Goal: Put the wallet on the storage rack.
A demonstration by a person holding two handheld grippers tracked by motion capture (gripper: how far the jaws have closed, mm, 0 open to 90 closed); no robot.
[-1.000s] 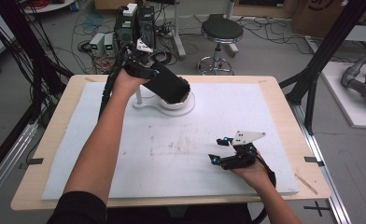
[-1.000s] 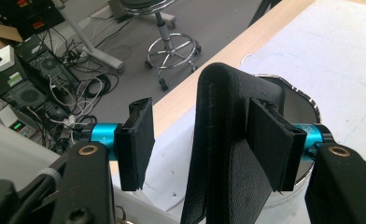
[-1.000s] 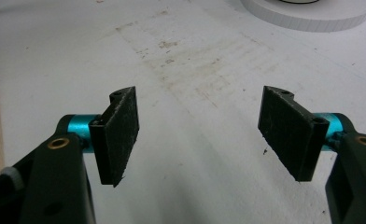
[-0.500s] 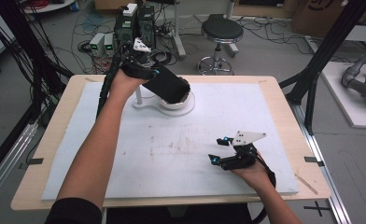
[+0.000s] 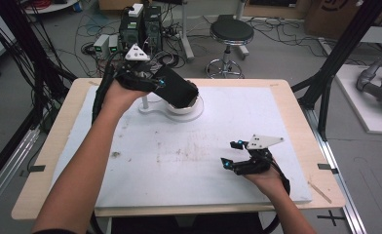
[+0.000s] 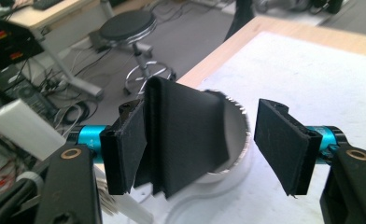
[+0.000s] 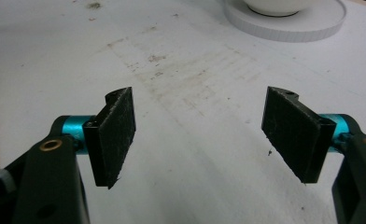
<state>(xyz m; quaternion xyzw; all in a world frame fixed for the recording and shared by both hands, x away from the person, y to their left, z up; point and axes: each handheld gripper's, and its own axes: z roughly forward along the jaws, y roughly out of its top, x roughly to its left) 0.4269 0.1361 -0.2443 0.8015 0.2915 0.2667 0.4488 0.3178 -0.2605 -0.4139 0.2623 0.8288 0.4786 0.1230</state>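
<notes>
The left gripper (image 6: 204, 149) – fingers wide – has a black folded cloth (image 6: 186, 140) over the white bowl (image 5: 185, 105). Lower it centred. The right gripper (image 7: 204, 135), well short of the bowl, gapes empty.

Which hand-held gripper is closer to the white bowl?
Left. The left hand-held gripper is right over the white bowl; the right hand-held gripper sits far off, nearer the person.

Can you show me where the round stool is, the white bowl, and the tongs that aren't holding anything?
round stool (image 5: 231, 30): high view, on its black seat.
white bowl (image 7: 277, 5): right gripper view, on its lower side wall.
right tongs (image 7: 203, 140): right gripper view, in the gap midway between the two open black fingertips.
</notes>
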